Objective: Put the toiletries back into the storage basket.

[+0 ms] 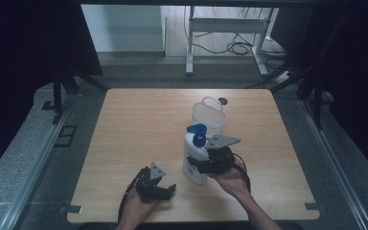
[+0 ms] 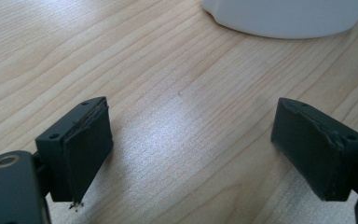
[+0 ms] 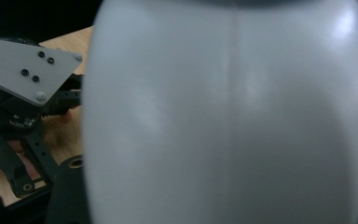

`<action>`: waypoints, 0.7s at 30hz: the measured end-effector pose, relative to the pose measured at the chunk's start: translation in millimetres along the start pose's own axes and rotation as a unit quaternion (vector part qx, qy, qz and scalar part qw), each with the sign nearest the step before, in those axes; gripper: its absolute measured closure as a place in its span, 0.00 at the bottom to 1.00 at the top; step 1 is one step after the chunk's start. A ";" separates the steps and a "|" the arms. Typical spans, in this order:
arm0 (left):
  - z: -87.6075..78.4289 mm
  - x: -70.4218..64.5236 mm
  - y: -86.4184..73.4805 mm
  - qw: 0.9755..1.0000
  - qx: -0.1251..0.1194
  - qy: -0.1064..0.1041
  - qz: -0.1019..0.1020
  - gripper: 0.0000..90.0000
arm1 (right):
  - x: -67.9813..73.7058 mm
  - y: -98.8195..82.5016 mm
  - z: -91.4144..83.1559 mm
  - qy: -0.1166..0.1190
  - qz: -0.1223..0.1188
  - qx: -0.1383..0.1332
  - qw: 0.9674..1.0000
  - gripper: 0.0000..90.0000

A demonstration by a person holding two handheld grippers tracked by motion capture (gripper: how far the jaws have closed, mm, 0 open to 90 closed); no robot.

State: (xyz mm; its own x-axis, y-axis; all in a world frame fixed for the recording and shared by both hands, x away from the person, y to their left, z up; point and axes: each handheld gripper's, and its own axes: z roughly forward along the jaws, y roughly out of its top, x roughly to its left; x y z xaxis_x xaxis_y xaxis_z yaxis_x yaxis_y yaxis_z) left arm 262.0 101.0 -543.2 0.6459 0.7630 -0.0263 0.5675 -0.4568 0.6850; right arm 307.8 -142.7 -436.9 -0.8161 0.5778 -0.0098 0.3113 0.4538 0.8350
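A white pump bottle [image 1: 190, 149] with a blue pump head [image 1: 197, 130] stands upright on the wooden table [image 1: 134, 120], right of the middle. My right gripper [image 1: 197, 166] comes in from the right and is shut on the bottle's lower body; up close, the bottle [image 3: 228, 116] hides most of its jaws. Toward the front edge, left of the bottle, my left gripper [image 1: 168, 190] rests low over the table. It stands open [image 2: 191, 144] with bare wood between its jaws, and the bottle's base [image 2: 289, 18] lies just ahead of it.
A white mesh basket [image 1: 209, 115] with a handle stands right behind the bottle. A small dark disc [image 1: 223, 101] lies beyond the basket. Dark curtains flank the table, and a desk frame with cables stands on the floor behind.
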 end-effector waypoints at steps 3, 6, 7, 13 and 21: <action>0.0 0.0 0.0 1.000 0.000 0.000 0.000 0.13 | -1.2 0.8 -0.2 0.002 -0.002 0.003 1.000 0.40; 0.0 0.0 0.0 1.000 0.000 0.000 0.000 0.13 | -2.4 1.3 -0.4 0.006 -0.005 0.005 1.000 0.40; 0.0 -0.1 0.0 1.000 0.000 0.000 0.000 0.13 | -2.6 1.8 -0.5 0.007 -0.006 0.007 1.000 0.41; 0.0 -0.1 -0.1 1.000 0.000 0.001 0.000 0.13 | -4.7 6.6 -1.1 0.016 -0.012 0.011 1.000 0.41; -0.1 -0.3 -0.1 1.000 0.000 0.001 0.000 0.13 | -13.2 17.4 -8.1 0.029 -0.012 0.003 1.000 0.41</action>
State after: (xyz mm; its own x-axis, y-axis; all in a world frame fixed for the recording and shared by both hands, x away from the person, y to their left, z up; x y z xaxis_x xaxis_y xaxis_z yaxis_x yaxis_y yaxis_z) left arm 261.7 100.8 -543.2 0.6444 0.7643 -0.0241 0.5674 -0.4568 0.6851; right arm 320.0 -147.9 -417.7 -0.8499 0.5270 0.0015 0.2935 0.4709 0.8319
